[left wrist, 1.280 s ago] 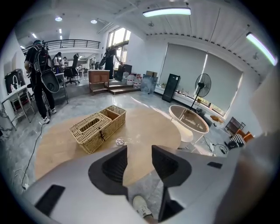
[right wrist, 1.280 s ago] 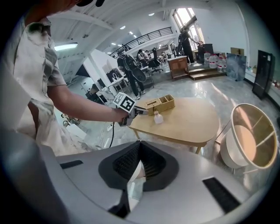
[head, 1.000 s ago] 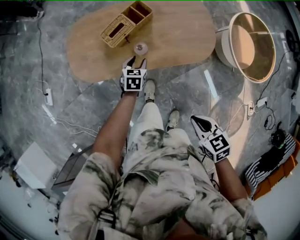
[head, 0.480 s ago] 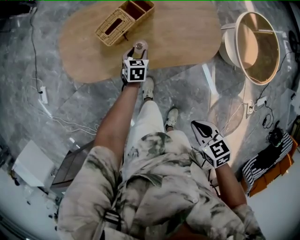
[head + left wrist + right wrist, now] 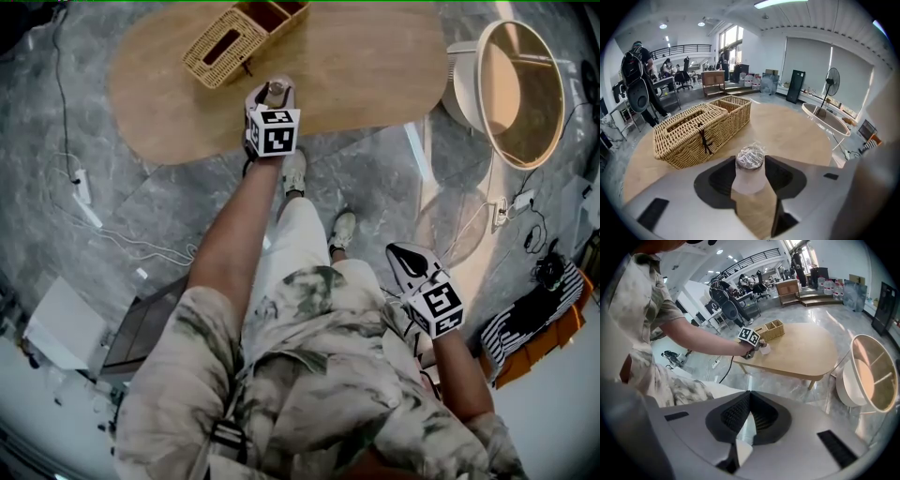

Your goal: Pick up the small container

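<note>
Across the grey marble floor [image 5: 141, 216] of a wide open-plan room, a rounded wooden table [image 5: 375, 66] lies on the far side, its top bare toward the right end. A round white stand [image 5: 516, 89] sits just off that end. A wicker basket [image 5: 225, 42] rests at the table's far left. By the near edge, the left gripper [image 5: 269, 94] has its jaws spread only to the width of the small container [image 5: 750, 164], pinching its sides. The container stands upright on the wood, apart from the basket. The right gripper [image 5: 396, 251] hangs over the floor at near right, jaws pressed together on nothing.
</note>
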`<state>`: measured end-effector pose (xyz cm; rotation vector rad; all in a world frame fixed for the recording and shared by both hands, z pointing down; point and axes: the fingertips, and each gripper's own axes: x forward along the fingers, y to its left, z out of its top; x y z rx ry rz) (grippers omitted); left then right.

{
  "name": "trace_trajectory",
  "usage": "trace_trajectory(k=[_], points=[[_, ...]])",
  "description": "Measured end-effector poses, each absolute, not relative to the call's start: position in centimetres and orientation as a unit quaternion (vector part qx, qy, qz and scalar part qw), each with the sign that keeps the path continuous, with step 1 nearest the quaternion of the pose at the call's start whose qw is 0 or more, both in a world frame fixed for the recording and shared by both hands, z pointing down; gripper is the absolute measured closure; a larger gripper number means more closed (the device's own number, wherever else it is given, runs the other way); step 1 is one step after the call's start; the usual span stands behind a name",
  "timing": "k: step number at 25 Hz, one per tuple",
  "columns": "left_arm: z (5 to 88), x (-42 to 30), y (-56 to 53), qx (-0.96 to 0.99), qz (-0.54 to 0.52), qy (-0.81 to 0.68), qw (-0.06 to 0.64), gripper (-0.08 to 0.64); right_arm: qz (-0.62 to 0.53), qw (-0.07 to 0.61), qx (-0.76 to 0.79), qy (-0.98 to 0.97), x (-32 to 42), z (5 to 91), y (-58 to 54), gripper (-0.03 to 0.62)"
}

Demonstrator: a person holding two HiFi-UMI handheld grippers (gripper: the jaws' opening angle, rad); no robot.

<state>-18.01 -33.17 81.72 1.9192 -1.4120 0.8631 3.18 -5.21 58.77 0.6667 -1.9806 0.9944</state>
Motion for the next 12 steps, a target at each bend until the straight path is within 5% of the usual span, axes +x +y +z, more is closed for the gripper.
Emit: trace_trajectory(k=[12], points=[[81.9, -18.0, -33.5, 0.719, 0.334, -0.540, 0.282, 0.393, 0.402, 0.416, 0.266, -0.771, 4.4, 60.0, -4.6, 0.571]])
